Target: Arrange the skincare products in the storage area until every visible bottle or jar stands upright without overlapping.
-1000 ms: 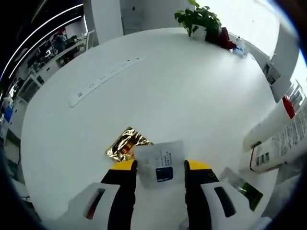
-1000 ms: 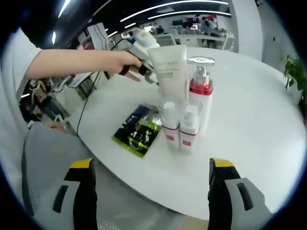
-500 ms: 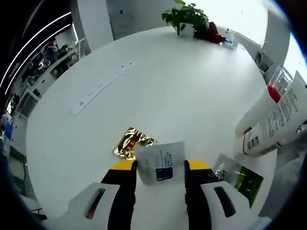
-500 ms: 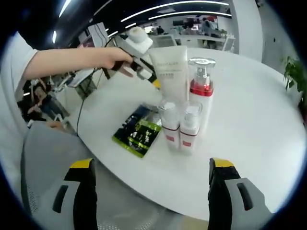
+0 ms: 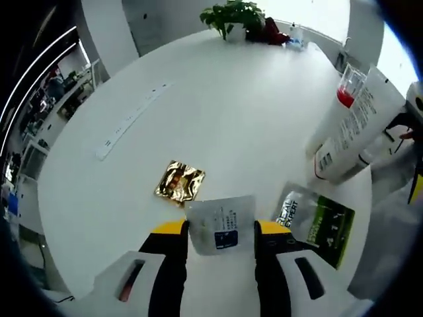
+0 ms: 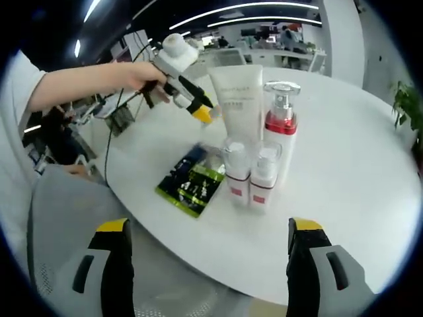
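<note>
The left gripper [image 5: 221, 232], fingers clamped on a white sachet [image 5: 220, 224], has lifted since a second ago; the gold sachet [image 5: 180, 181] now lies clear of it at centre frame. The right gripper [image 6: 205, 247] has fingers apart, holding nothing. The tube [image 6: 238, 102], pump bottle [image 6: 280, 135] and two small bottles [image 6: 249, 173] stand upright mid-frame; a green sachet [image 6: 190, 183] lies flat. Round white bench [image 5: 251, 112], plant [image 5: 232, 13] at top; open office behind.
</note>
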A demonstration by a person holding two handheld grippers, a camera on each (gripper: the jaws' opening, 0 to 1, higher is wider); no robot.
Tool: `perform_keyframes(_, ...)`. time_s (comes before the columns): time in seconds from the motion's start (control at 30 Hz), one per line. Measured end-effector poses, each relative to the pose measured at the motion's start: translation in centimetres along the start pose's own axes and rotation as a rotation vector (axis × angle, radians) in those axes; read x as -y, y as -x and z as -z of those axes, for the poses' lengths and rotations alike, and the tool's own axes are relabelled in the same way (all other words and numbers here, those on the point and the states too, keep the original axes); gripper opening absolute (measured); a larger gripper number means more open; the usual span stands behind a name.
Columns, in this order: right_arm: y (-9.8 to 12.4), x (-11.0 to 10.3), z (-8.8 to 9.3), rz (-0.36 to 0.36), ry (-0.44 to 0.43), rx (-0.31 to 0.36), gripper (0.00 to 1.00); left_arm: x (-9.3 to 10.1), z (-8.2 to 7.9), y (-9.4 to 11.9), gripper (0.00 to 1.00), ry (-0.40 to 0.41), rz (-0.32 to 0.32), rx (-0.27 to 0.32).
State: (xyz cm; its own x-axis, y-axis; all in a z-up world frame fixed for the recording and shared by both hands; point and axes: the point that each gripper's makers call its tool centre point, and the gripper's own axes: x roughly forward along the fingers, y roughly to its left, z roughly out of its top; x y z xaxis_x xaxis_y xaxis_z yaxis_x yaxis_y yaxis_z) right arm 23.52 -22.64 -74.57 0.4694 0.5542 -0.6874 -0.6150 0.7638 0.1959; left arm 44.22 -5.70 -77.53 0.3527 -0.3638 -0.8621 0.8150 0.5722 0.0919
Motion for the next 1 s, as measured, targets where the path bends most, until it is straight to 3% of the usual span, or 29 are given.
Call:
perform_keyframes(0.33, 0.0, -0.1, 0.1, 0.009, 0.022, -0.008, 0.98, 1.5, 2.7, 1.3, 0.41, -0.087, 0.047, -0.058)
perform_keyframes(0.77, 0.0, 0.1, 0.1, 0.019, 0.029, -0.008, 0.97, 5.0, 7.8, 2.3, 0.41, -0.179, 0.107, -0.134)
perform_keyframes(1.0, 0.0, 0.0, 0.1, 0.022, 0.042, -0.013, 0.97, 6.5, 9.6, 3.0, 0.41, -0.199, 0.144, -0.156)
